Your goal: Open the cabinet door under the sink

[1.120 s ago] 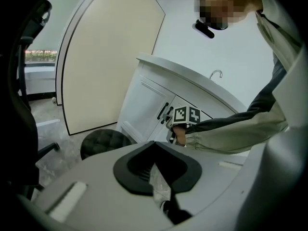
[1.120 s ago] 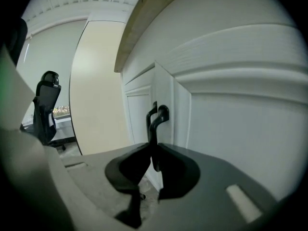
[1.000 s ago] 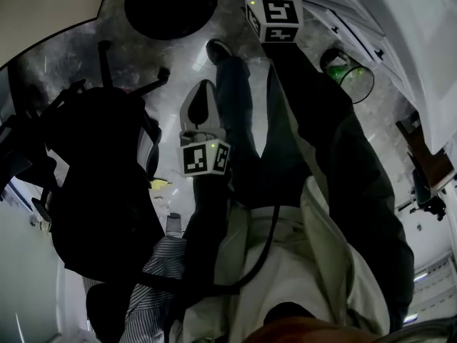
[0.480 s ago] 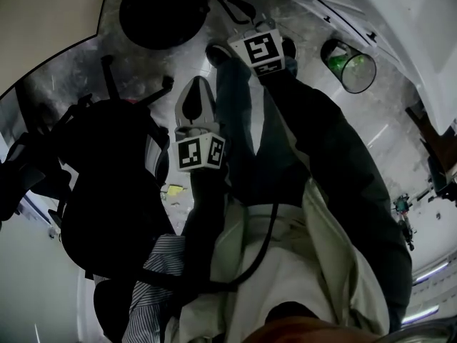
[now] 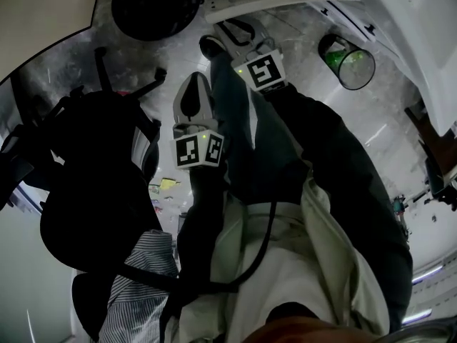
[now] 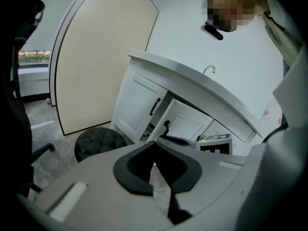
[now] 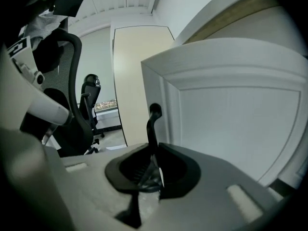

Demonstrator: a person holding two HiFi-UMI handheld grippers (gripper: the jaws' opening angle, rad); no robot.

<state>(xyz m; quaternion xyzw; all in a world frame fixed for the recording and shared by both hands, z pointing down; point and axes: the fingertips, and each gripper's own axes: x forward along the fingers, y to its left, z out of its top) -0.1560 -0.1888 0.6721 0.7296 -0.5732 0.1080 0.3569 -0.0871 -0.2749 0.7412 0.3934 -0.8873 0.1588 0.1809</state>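
- Right tool [image 7: 155, 158] has drawn back toward the body since the earlier head view, from top centre to lower in the frame. The edge of the white cabinet door [image 7: 231, 124] now swings into view with it.
- Nearest, centre of head view: left tool [image 6: 155, 148], jaws together, nothing in them, idle.
- Beyond it: right tool clamped on the black bar handle [image 7: 152, 124], low on its shank.
- Door stands part open, centre of left gripper view, under the counter [image 6: 192, 78] and faucet [image 6: 209, 70].
- Handling, my read: stiff panel, light to swing, travels in an arc. Handle is thin and smooth and could slip, so grip its straight middle and pull along the arc.
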